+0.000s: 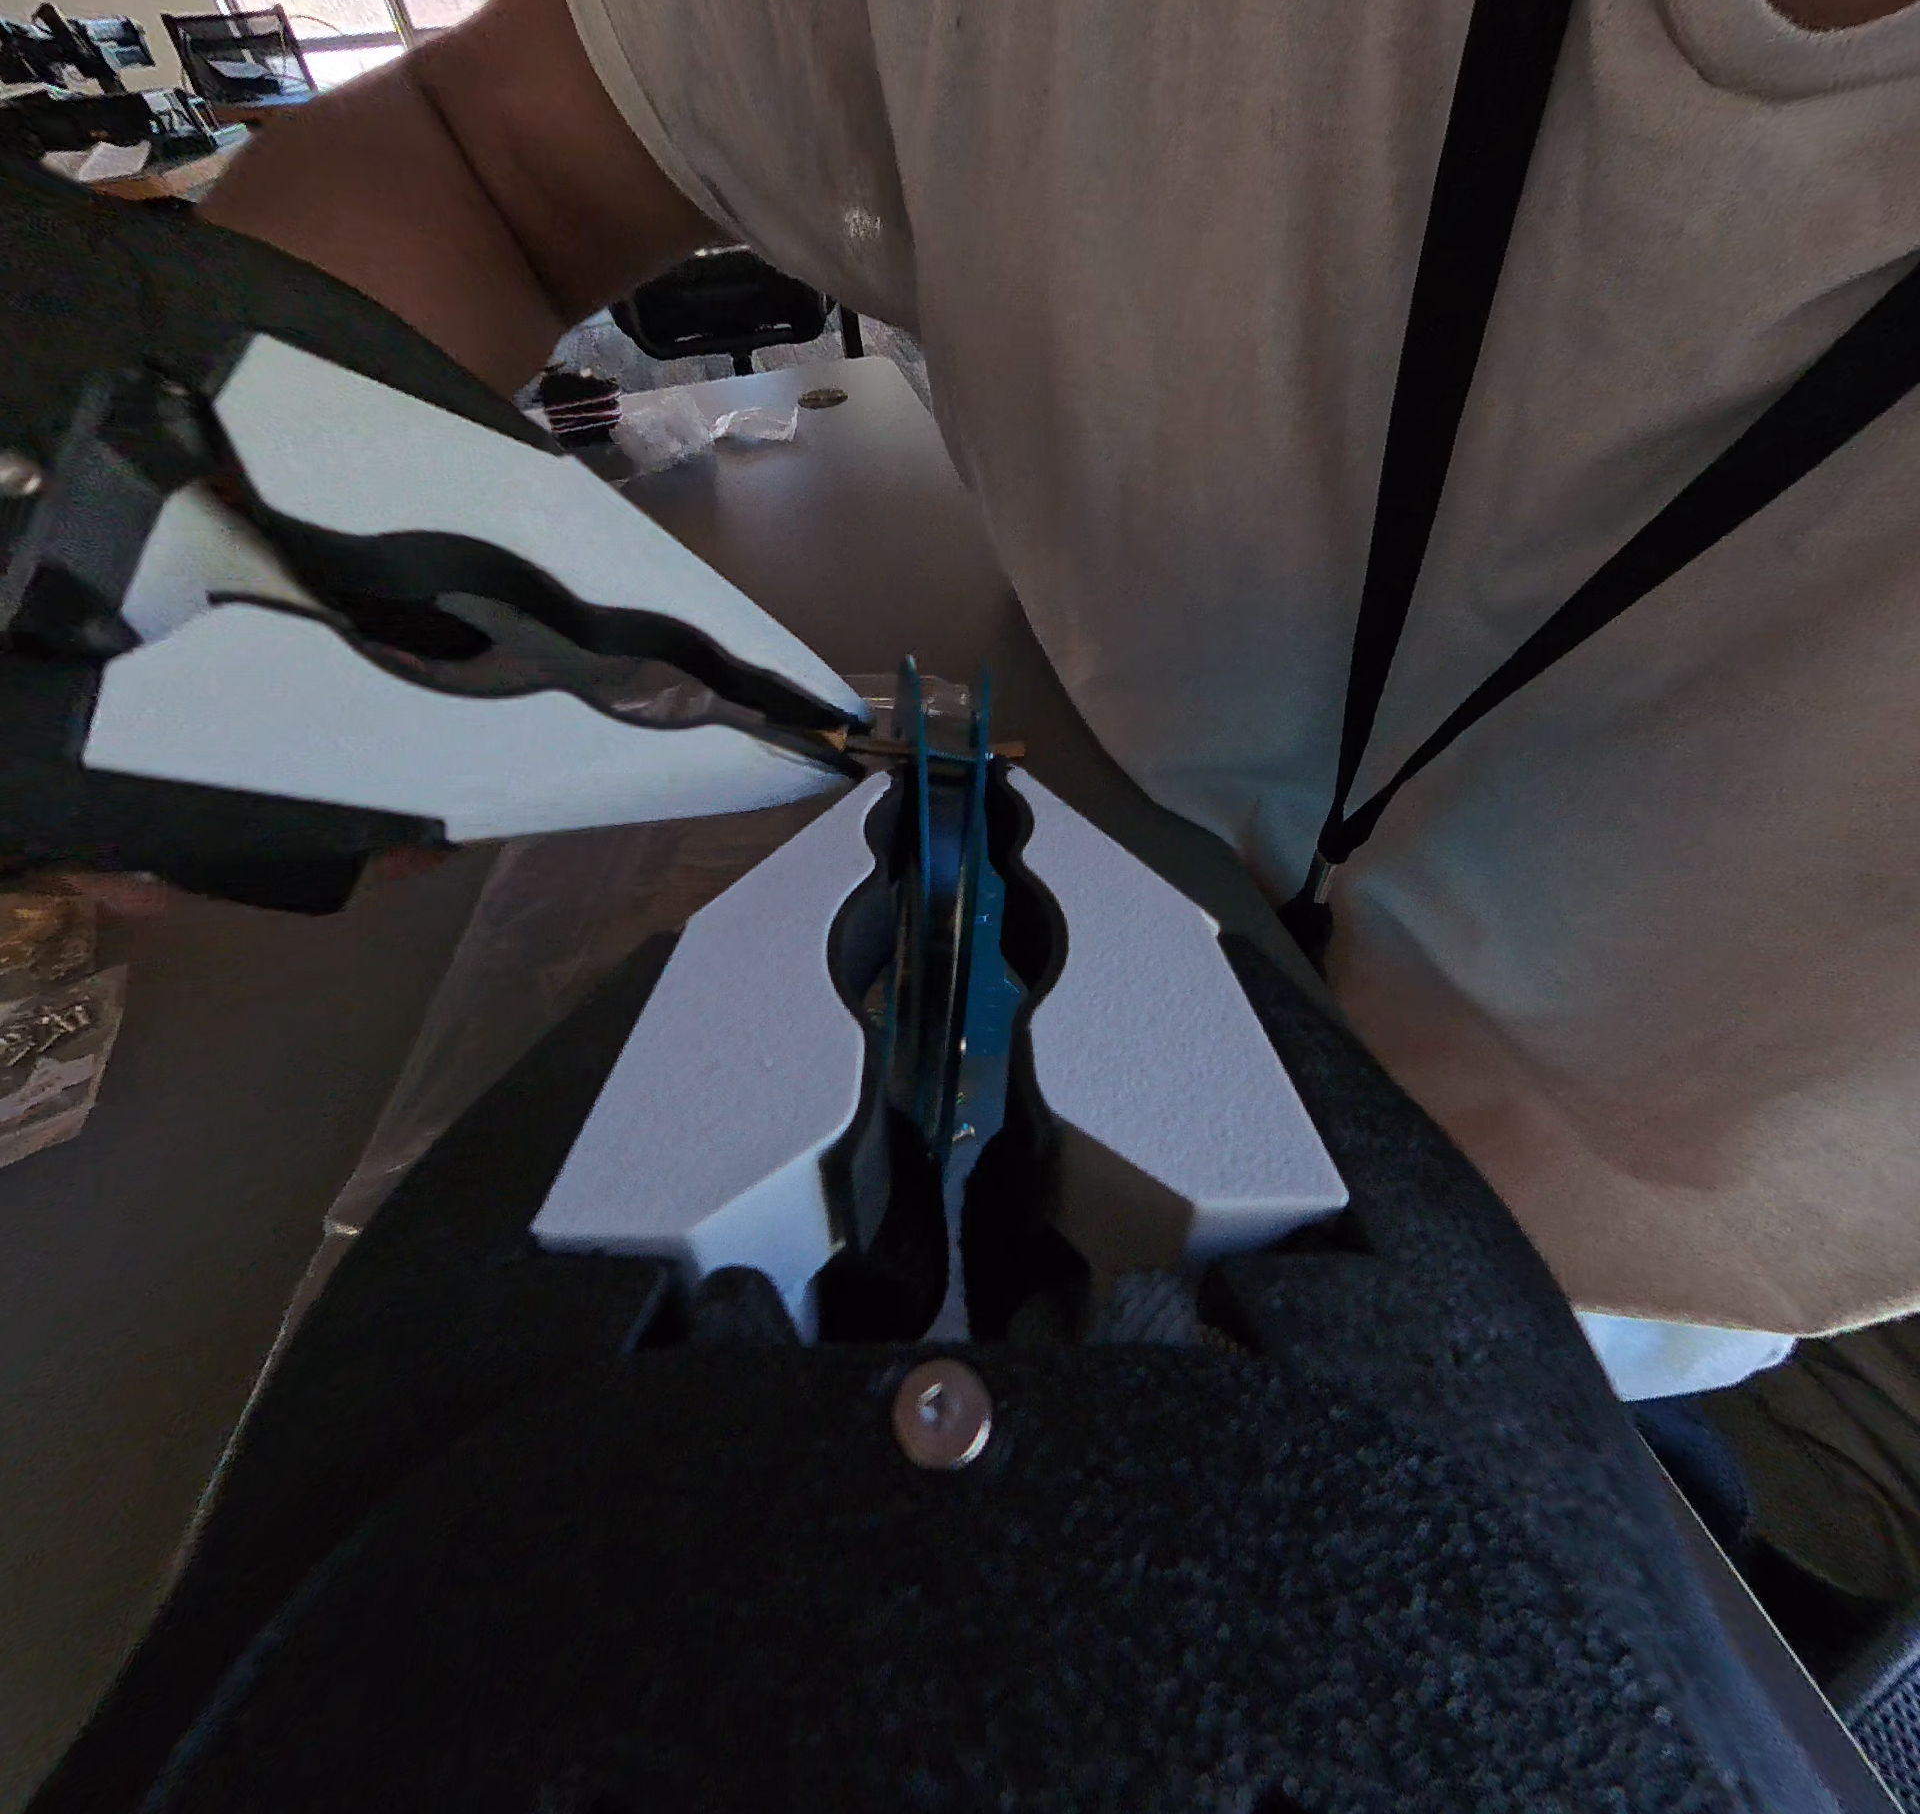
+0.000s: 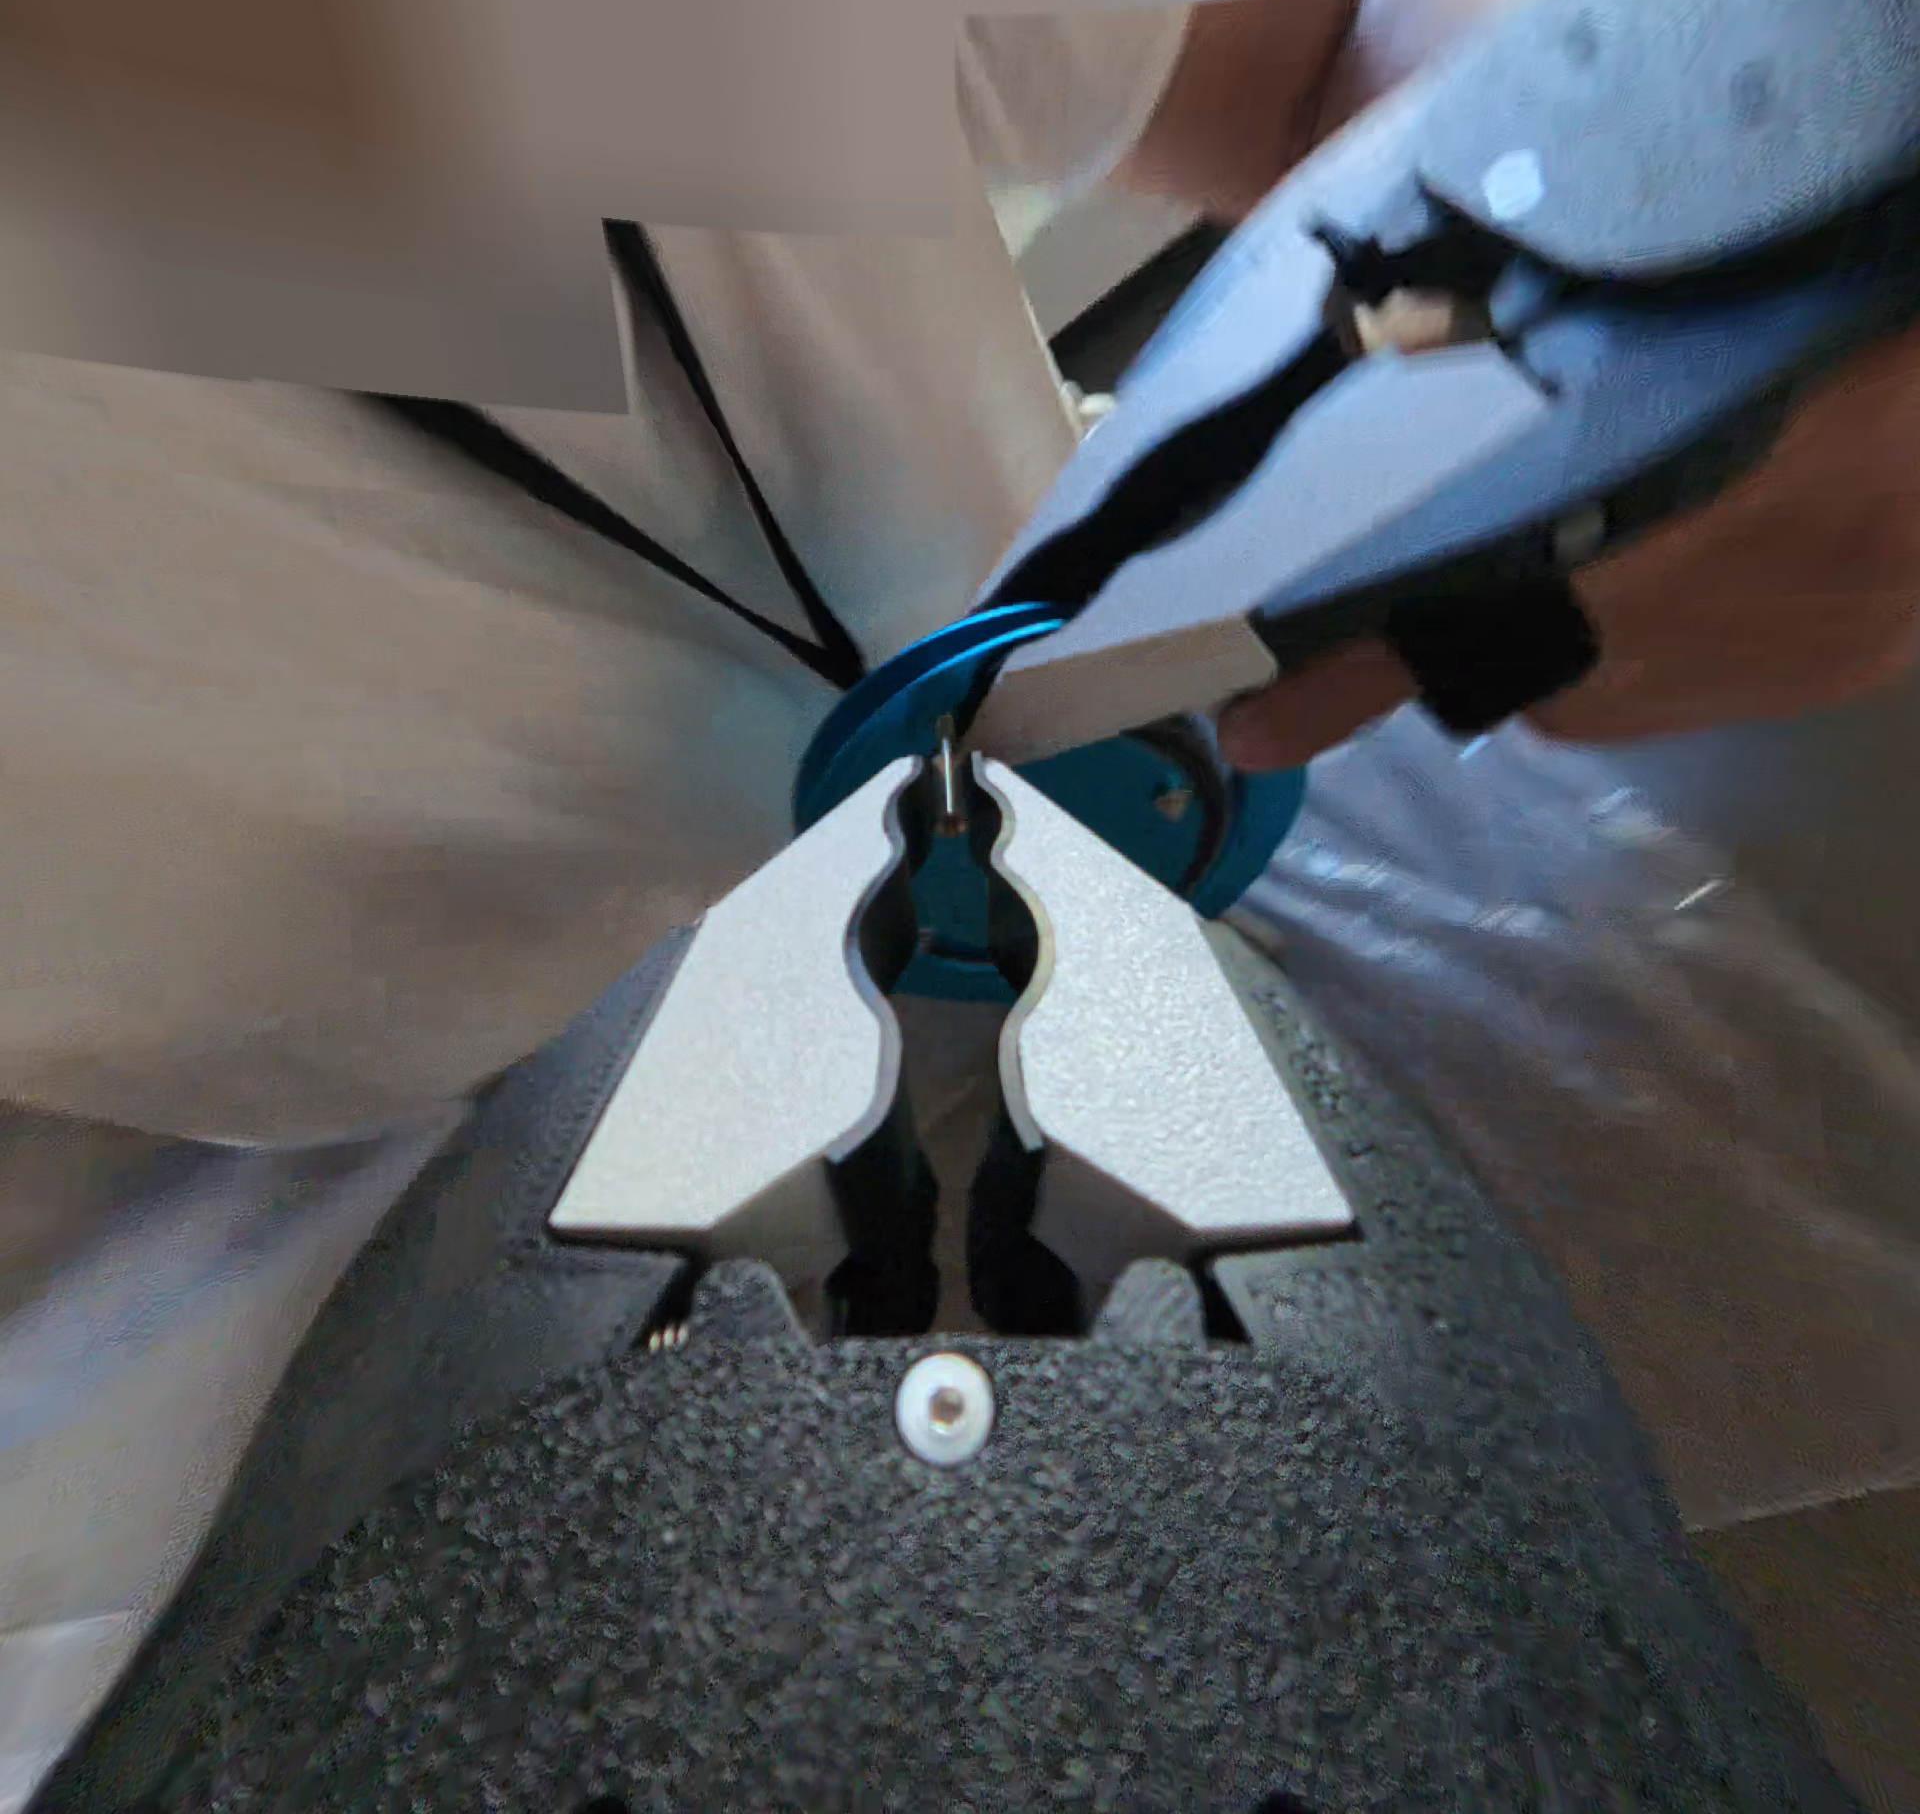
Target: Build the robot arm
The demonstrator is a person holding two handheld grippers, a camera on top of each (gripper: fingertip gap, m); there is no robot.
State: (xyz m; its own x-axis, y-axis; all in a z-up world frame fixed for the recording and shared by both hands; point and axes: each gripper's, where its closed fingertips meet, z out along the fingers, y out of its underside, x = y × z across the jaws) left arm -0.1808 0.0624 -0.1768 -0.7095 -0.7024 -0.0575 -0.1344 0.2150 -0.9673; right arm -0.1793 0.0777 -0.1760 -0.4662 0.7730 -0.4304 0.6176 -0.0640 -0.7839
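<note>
- The left gripper (image 1: 940, 790) is seen with its two white fingers pressed in on a blue plate assembly (image 1: 940, 933), which is held edge-on between the black pads.
- In the left wrist view the assembly shows as two thin blue plates standing side by side with a narrow gap between them. In the right wrist view they are seen to be round.
- The assembly is held up in the air, above the grey table (image 1: 810, 517) and close in front of the person's pale shirt (image 1: 1143, 310).
- The right gripper (image 1: 858, 736) is brought in from the side, and its tips lie just beside the upper edge of the plates.
- A small metal pin (image 2: 948, 777) is pinched at the very tips of the right gripper, whose fingers are drawn almost together around it.
- In the left wrist view the pin is seen lying across the two blue plates near their top edge. Whether it passes through holes in them cannot be told.
- In the right wrist view the left gripper reaches in from the upper right, gripped by a hand (image 2: 1714, 601) in a black fingerless glove.
- Black straps (image 1: 1455, 414) are worn across the shirt.
- Crumpled clear plastic (image 1: 717, 429) is seen farther back on the table, and a chair (image 1: 727, 310) is seen behind it.
</note>
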